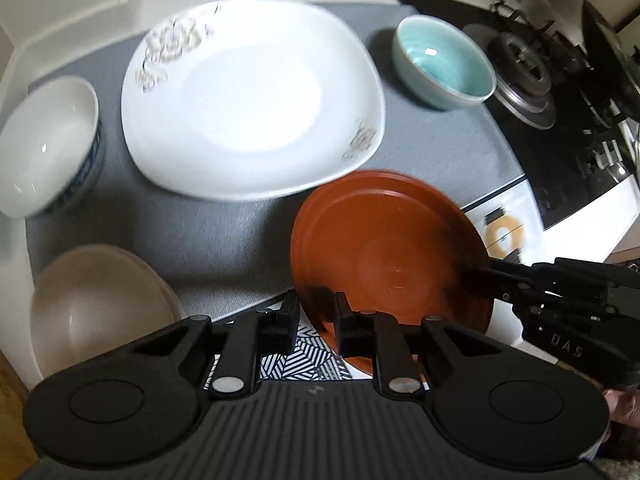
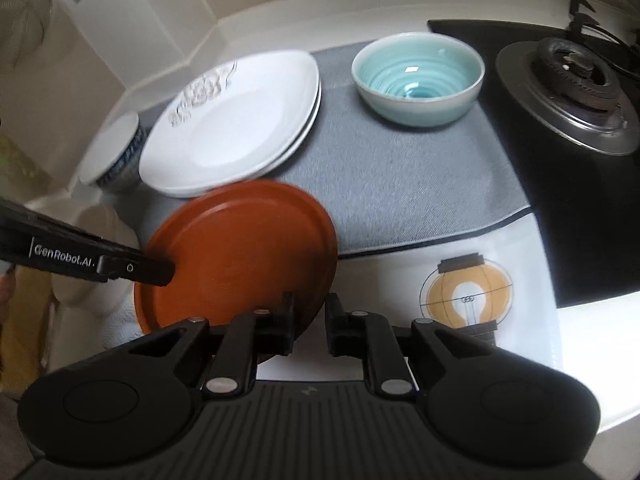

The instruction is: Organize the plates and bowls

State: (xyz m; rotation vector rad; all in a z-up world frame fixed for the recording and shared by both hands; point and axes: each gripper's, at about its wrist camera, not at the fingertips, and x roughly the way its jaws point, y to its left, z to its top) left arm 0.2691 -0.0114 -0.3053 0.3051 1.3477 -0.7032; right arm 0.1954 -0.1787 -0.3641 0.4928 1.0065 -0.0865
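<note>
A brown-red plate (image 1: 384, 248) (image 2: 244, 252) is held above the counter by both grippers. My left gripper (image 1: 318, 318) is shut on its near-left rim; it enters the right wrist view from the left (image 2: 156, 270). My right gripper (image 2: 310, 320) is shut on the plate's right rim; it shows in the left wrist view (image 1: 486, 276). White square plates (image 1: 252, 96) (image 2: 232, 124) are stacked on the grey mat (image 1: 192, 232) (image 2: 404, 168). A teal bowl (image 1: 444, 60) (image 2: 418, 76) stands to their right. A white bowl with blue pattern (image 1: 44, 144) (image 2: 120, 156) stands to their left. A beige bowl (image 1: 100, 312) (image 2: 92, 276) sits near left.
A black gas hob (image 1: 560, 120) (image 2: 568, 184) with a burner (image 2: 572, 92) lies at the right. A white cloth with a light-bulb print (image 2: 468, 296) (image 1: 504, 236) lies under the front of the mat. A white wall ledge (image 2: 240, 16) runs behind.
</note>
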